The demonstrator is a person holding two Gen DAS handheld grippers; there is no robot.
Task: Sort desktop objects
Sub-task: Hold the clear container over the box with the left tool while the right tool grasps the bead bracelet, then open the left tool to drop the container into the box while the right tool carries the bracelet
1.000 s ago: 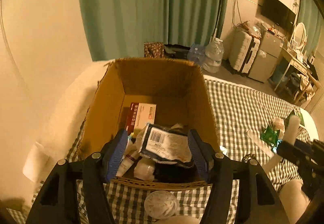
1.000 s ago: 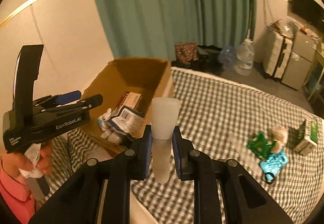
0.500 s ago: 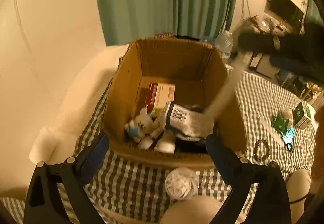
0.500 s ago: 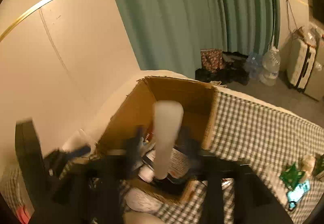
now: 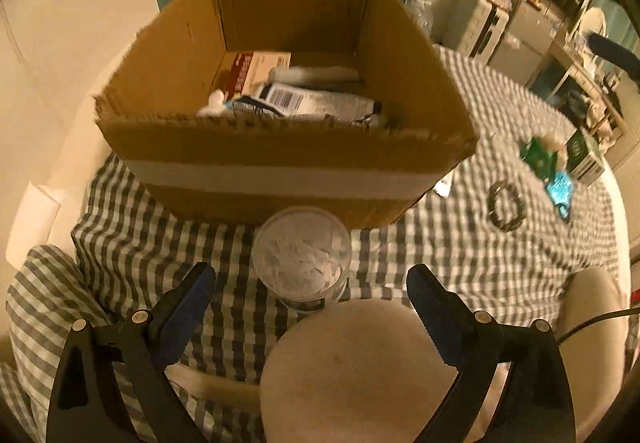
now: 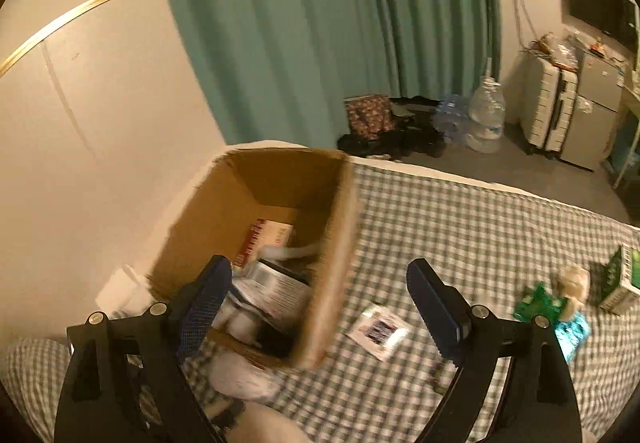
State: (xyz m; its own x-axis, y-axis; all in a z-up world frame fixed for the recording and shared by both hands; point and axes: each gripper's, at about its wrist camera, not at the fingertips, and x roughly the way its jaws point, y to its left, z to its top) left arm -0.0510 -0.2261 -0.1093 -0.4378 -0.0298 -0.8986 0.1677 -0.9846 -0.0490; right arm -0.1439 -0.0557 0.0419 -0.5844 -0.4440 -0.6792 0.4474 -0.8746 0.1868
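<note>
An open cardboard box (image 5: 280, 171) stands on the checked cloth and holds a red-and-white carton (image 5: 256, 69), a barcoded packet (image 5: 312, 101) and a white tube (image 5: 316, 73) lying across the back. My left gripper (image 5: 310, 303) is open and empty, low in front of the box, with a clear round tub (image 5: 302, 263) between its fingers but untouched. My right gripper (image 6: 320, 295) is open and empty above the box's right wall (image 6: 332, 263); the white tube (image 6: 292, 253) lies inside.
To the right on the cloth lie a black bracelet (image 5: 506, 205), a green packet (image 5: 538, 157), a blue shiny item (image 5: 560, 193), a green box (image 5: 584, 157) and a small leaflet (image 6: 378, 329). A knee (image 5: 360, 371) is below the left gripper.
My right gripper opened and let go of the white tube, which now lies in the box. My left gripper pulled back and down from the box to the tub.
</note>
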